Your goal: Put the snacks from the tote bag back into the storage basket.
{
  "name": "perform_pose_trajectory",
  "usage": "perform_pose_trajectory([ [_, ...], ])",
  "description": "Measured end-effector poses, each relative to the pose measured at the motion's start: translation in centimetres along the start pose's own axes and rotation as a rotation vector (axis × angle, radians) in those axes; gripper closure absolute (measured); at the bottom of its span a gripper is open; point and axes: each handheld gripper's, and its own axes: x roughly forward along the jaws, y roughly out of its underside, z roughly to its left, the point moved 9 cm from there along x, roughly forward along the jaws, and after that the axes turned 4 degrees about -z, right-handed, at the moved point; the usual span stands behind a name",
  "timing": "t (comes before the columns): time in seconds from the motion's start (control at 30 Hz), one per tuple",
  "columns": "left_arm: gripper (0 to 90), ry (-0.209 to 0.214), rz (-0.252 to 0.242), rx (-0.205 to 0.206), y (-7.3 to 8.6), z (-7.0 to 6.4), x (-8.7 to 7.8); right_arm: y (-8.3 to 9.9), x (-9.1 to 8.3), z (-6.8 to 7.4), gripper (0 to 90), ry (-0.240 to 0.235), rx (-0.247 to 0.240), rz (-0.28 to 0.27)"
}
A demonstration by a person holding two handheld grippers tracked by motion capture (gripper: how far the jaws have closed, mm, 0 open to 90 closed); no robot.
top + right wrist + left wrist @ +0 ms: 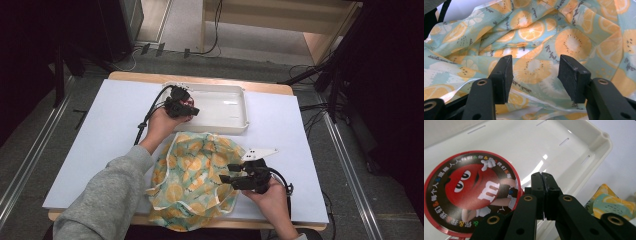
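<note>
A round red-rimmed M&M's disc (471,195) lies flat in the left end of a white tray (225,105). My left gripper (542,176) hovers just above the tray beside the disc's edge, with its jaws pressed together and nothing seen between them. In the high view the left gripper (187,109) covers most of the disc (189,103). A citrus-print cloth bag (195,175) lies crumpled at the table's front. At the bag's right side, my right gripper (226,175) is open. Its own view has the right gripper (536,65) spread over the fabric (534,32).
The tray wall (579,152) has slots and a rounded corner. A corner of the cloth (609,202) lies just outside it. A white sheet (100,140) covers the wooden table, with bare room at left. Cables and dark stands sit beyond the far edge.
</note>
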Motion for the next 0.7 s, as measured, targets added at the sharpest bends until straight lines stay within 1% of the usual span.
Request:
perform_pose_trajectory([
  [0.2, 89.1, -0.001, -0.006, 0.007, 0.1, 0.1, -0.5, 0.0, 0.0, 0.0, 46.6, 0.000, -0.003, 0.001],
  [0.33, 89.1, -0.003, -0.008, 0.003, 0.4, 0.4, -0.7, 0.0, 0.1, 0.1, 46.7, -0.004, -0.001, 0.004],
  [0.37, 89.1, -0.006, -0.011, -0.005, 0.7, 0.6, -0.8, 0.0, 0.2, 0.1, 46.6, -0.006, -0.001, 0.005],
  [0.43, 89.1, -0.008, -0.008, -0.006, 0.8, 0.7, -0.9, 0.0, 0.2, 0.2, 46.7, -0.008, -0.002, 0.004],
  [0.5, 89.0, -0.018, -0.008, -0.011, 1.0, 1.1, -1.2, 0.0, 0.3, 0.2, 46.6, -0.007, -0.002, 0.010],
  [0.7, 88.7, -0.020, -0.012, -0.015, 1.1, 1.6, -1.7, 0.0, 0.3, 0.2, 46.7, -0.007, -0.003, 0.009],
])
